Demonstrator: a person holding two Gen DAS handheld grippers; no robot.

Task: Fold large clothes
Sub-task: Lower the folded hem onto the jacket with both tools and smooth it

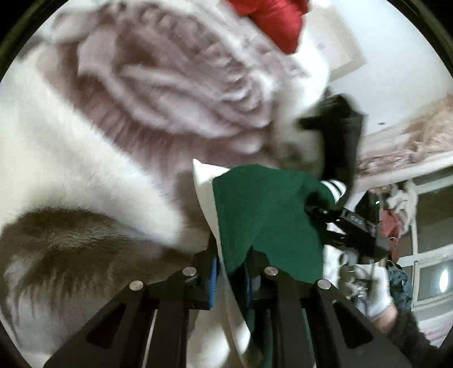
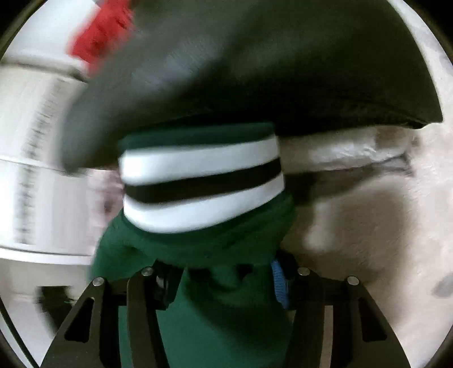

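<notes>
A dark green garment [image 1: 266, 218] with a white part [image 1: 205, 184] hangs between my grippers above a fluffy white and brown blanket [image 1: 85, 158]. My left gripper [image 1: 230, 271] is shut on its green and white edge. My right gripper [image 2: 223, 271] is shut on the same green garment [image 2: 226, 311], just below its white and black striped cuff [image 2: 201, 181]. In the left wrist view the right gripper [image 1: 354, 226] shows at the right with the cuff [image 1: 335, 188] by it, held by a white-gloved hand [image 1: 376, 294]. Both views are blurred.
A dark grey cloth [image 2: 254, 62] fills the top of the right wrist view and shows black in the left wrist view [image 1: 339, 136]. A red item [image 1: 277, 19] lies at the far end. White drawers [image 2: 42, 169] stand on the left. A clothes pile [image 1: 396, 215] sits at right.
</notes>
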